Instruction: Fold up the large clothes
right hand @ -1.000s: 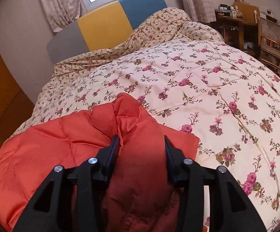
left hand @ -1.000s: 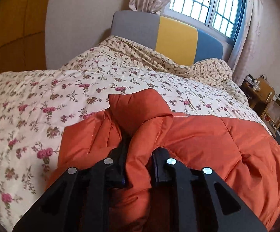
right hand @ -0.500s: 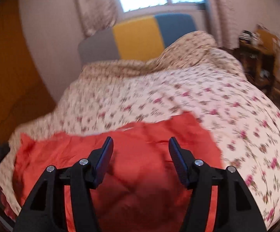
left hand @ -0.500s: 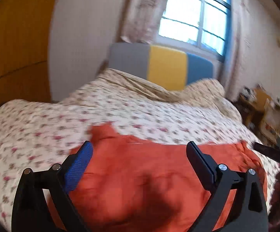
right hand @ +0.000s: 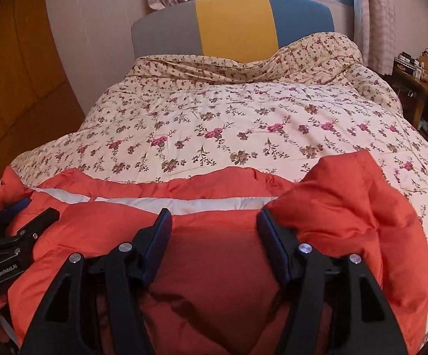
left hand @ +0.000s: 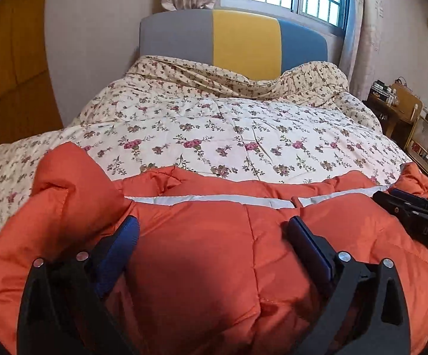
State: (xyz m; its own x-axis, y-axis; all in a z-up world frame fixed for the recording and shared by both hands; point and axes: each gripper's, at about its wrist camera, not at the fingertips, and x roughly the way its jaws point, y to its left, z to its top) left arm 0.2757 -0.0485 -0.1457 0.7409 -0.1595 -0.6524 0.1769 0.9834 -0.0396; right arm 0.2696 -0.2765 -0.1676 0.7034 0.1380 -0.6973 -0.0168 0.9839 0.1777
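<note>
Lying across the near end of a floral quilt [left hand: 243,130], an orange padded jacket [left hand: 214,251] showed a pale inner strip. Left gripper [left hand: 211,230] jaws were opening and right gripper [right hand: 214,222] jaws stood apart, neither grasping cloth. Beyond stood a tricolour headboard [right hand: 231,26].

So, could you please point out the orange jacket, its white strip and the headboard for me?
orange jacket [left hand: 214,251]: left wrist view, on the quilted panel between the fingers.
white strip [right hand: 184,202]: right wrist view, on the middle of the pale band.
headboard [right hand: 233,26]: right wrist view, on its yellow centre panel.
</note>
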